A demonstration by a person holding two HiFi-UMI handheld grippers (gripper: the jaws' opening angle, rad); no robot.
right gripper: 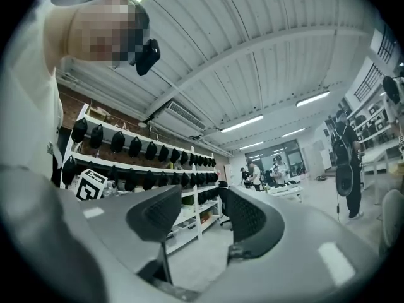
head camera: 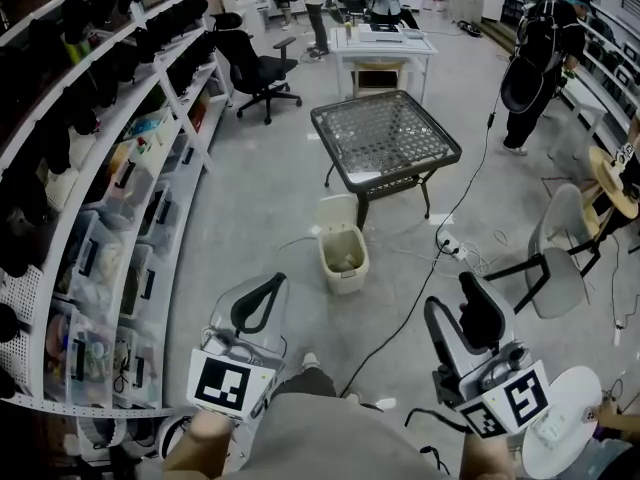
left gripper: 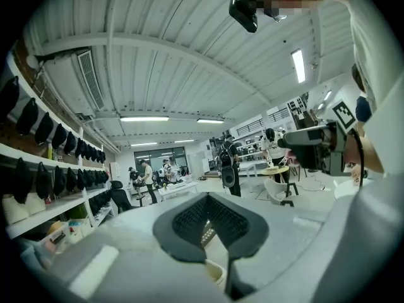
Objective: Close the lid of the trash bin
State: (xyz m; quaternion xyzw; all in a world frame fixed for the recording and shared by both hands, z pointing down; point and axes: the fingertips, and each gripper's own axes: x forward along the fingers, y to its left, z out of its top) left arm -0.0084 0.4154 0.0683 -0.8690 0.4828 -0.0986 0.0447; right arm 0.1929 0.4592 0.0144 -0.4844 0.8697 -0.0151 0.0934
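Note:
The beige trash bin (head camera: 342, 260) stands on the floor ahead of me, by the leg of a glass-top table. Its lid (head camera: 337, 211) stands up at the bin's far edge, leaving the inside uncovered. My left gripper (head camera: 273, 282) hangs near my body, short of the bin and to its left. Its pads meet at the tips with nothing held (left gripper: 208, 197), and a bit of the bin's rim (left gripper: 214, 271) shows below them. My right gripper (head camera: 452, 298) hovers to the bin's right, also short of it. Its jaws stand apart and empty (right gripper: 202, 213).
A glass-top table (head camera: 385, 138) stands just behind the bin. Long shelves (head camera: 120, 198) with boxes run along the left. A cable and power strip (head camera: 450, 246) lie right of the bin, beside white chairs (head camera: 560, 258). An office chair (head camera: 255, 68) and several people are farther back.

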